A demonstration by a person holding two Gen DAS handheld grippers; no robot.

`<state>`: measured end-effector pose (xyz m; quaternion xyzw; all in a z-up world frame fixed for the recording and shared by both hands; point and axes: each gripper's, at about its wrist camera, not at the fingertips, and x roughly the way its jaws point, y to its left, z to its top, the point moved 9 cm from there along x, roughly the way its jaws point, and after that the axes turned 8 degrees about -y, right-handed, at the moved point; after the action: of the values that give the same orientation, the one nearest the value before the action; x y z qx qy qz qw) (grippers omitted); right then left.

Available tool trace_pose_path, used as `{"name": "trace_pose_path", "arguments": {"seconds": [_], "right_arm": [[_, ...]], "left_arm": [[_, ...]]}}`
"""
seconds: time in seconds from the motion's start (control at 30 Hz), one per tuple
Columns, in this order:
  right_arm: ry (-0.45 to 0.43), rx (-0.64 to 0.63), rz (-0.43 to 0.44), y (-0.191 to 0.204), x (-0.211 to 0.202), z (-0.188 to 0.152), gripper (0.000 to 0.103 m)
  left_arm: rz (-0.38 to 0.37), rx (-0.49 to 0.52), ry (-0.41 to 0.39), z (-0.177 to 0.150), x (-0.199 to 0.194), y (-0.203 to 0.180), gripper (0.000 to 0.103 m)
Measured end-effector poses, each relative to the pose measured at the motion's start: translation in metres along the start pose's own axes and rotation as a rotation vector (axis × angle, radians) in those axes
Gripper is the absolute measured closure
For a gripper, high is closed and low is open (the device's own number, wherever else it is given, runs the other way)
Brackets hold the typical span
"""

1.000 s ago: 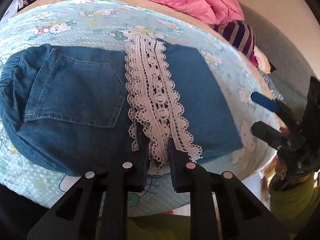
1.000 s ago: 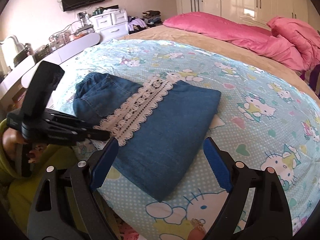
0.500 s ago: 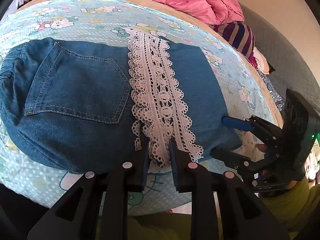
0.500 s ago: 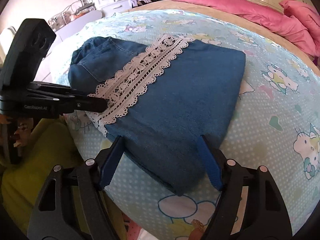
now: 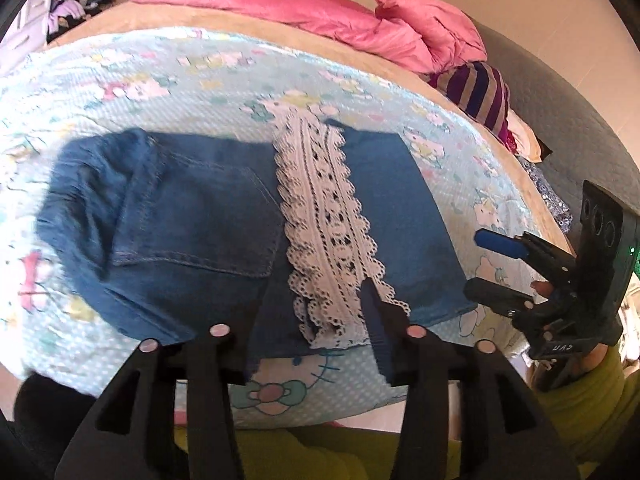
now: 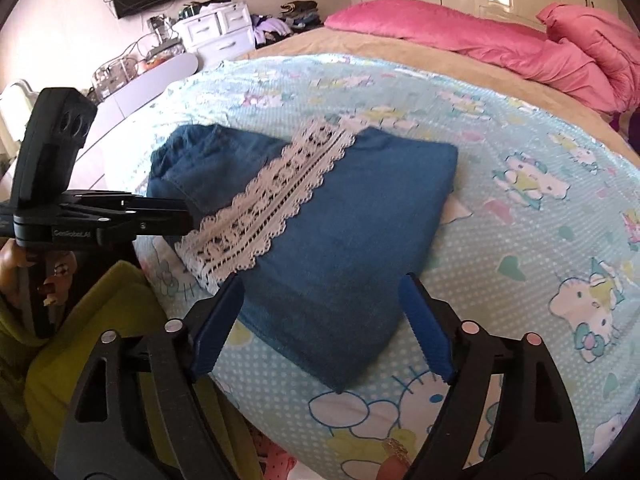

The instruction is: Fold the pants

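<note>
The folded pants [image 6: 320,216] lie on the bed sheet [image 6: 520,208], near its front edge, and serve as the landmark. A lace band [image 6: 276,196] runs across the top of the pants, from their front edge to their back edge. Left of the band lies the waist end with a pocket [image 5: 192,220]; right of it lies the folded leg part.

The left gripper [image 5: 312,320] sits at the pants' front edge, one finger on each side of the lace band's near end. The right gripper [image 6: 320,324] sits before the pants' front right corner, straddling it. Behind the pants, well apart at the far side of the bed, lies a quilt [image 6: 480,40].
</note>
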<state>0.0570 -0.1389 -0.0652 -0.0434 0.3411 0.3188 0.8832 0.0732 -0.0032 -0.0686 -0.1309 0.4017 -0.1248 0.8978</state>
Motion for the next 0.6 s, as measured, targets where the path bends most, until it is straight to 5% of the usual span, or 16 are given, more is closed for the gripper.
{"name": "trace_pose_path", "arguments": {"seconds": [0.37, 0.6], "right_arm": [[-0.052, -0.001, -0.009, 0.006, -0.008, 0.018, 0.016], [-0.078, -0.017, -0.004, 0.016, -0.008, 0.036, 0.012]], "left_arm": [[0.066, -0.035, -0.082, 0.019, -0.036, 0.033, 0.021], [0.112, -0.066, -0.126, 0.027, -0.058, 0.058, 0.009]]}}
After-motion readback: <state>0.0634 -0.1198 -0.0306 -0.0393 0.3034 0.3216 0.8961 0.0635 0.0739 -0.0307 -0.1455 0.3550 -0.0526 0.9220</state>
